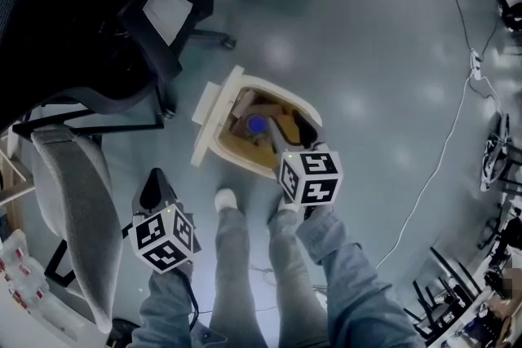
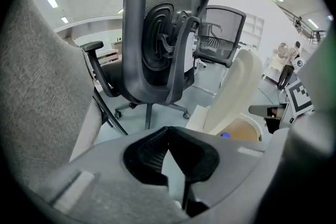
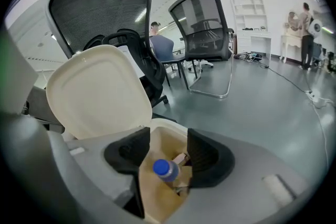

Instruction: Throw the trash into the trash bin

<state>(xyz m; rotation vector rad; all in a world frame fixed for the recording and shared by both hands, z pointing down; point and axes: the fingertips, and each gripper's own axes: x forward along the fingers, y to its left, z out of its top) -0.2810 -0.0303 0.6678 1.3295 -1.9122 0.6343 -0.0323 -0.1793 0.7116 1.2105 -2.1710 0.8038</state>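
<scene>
A cream pedal bin (image 1: 218,144) stands on the floor with its lid (image 1: 214,106) raised. Inside lie brown paper and a plastic bottle with a blue cap (image 1: 256,125). My right gripper (image 1: 273,141) hangs over the bin mouth. In the right gripper view its jaws stand wide apart, so the right gripper (image 3: 165,152) is open, and the bottle (image 3: 167,169) sits below the gap, inside the bin (image 3: 168,126). My left gripper (image 1: 155,179) hovers to the left of the bin, above the floor. The left gripper (image 2: 168,136) is shut, its pads meeting at the tips with nothing between them.
A black mesh office chair (image 1: 98,12) stands behind and left of the bin, and a grey padded chair (image 1: 73,200) is close at the left. The person's legs (image 1: 236,257) are just in front of the bin. A white cable (image 1: 440,159) runs across the floor at the right.
</scene>
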